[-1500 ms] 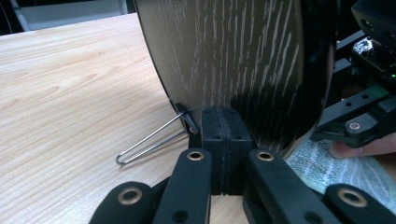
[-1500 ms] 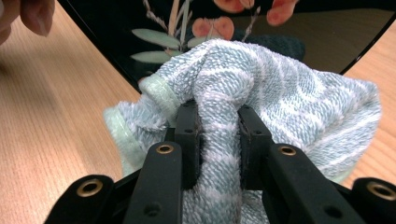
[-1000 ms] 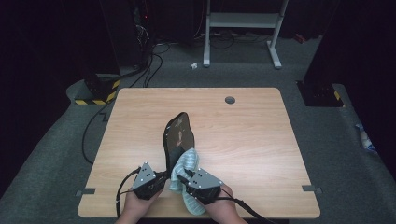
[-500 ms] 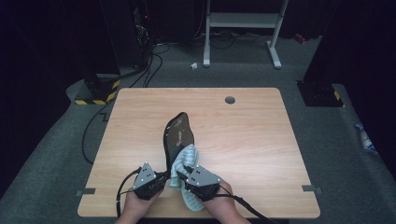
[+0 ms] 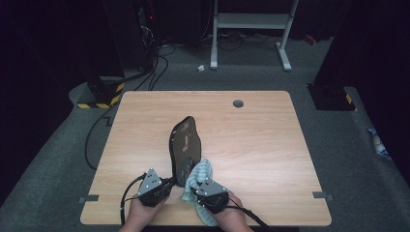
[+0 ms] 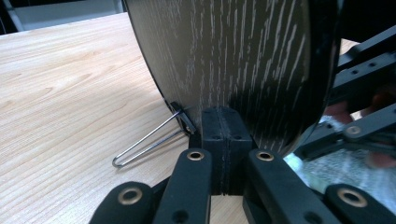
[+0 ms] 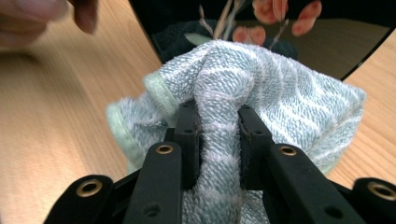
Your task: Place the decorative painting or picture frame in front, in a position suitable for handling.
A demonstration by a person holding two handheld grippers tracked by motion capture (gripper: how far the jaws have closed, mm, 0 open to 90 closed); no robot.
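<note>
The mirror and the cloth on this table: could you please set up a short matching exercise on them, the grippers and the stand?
Things:
1. left gripper
2. right gripper
3. wire stand
4. table

States:
A. light wood grain, bears everything
B. shut on the pale blue towel
C. thin metal loop, foot resting on the wood
D. shut on the lower edge of the dark oval mirror

Pairs: 1-D, 2-B, 3-C, 4-A

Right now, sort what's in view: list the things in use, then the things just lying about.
In use:
- mirror, propped on its wire stand
- towel
- left tool, shut at the mirror's bottom edge
- right tool, shut on the towel

Lying about:
- floor cables
- white frame behind the table
</note>
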